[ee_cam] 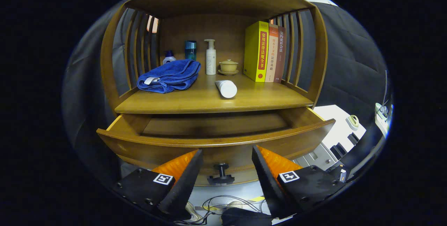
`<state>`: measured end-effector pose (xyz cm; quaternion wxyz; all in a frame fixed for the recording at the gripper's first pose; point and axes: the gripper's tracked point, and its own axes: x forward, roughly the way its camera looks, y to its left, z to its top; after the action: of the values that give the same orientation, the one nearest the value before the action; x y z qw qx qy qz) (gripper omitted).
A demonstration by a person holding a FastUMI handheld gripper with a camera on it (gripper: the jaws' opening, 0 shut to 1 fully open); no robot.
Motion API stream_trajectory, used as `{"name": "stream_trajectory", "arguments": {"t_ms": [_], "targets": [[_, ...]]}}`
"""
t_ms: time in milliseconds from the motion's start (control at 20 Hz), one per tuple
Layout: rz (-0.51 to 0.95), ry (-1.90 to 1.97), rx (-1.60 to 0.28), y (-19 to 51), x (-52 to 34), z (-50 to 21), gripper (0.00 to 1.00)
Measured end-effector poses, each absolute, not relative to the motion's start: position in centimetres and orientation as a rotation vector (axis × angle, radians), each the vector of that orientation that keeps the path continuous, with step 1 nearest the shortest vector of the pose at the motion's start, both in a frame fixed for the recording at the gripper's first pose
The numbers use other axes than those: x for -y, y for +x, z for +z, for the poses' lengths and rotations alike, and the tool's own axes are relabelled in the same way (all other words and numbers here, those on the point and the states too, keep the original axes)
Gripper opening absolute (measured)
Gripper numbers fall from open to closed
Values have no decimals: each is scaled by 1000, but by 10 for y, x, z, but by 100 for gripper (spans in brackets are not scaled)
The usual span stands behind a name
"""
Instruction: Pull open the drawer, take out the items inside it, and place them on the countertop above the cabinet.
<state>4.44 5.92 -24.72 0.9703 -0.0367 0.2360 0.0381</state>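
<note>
The drawer (pixel 216 138) stands pulled out under the worktop (pixel 209 100), its knob (pixel 221 174) between the wide-open, empty tongs (pixel 227 170). What shows of its floor looks bare. The white tube (pixel 226 88) on the worktop looks light, smooth and prone to roll.
</note>
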Motion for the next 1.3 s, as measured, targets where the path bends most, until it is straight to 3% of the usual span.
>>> {"name": "stream_trajectory", "arguments": {"t_ms": [1000,1300], "targets": [[47,-101,-461,112,-69,-261,93],[40,-97,-332,86,-78,-180,94]]}}
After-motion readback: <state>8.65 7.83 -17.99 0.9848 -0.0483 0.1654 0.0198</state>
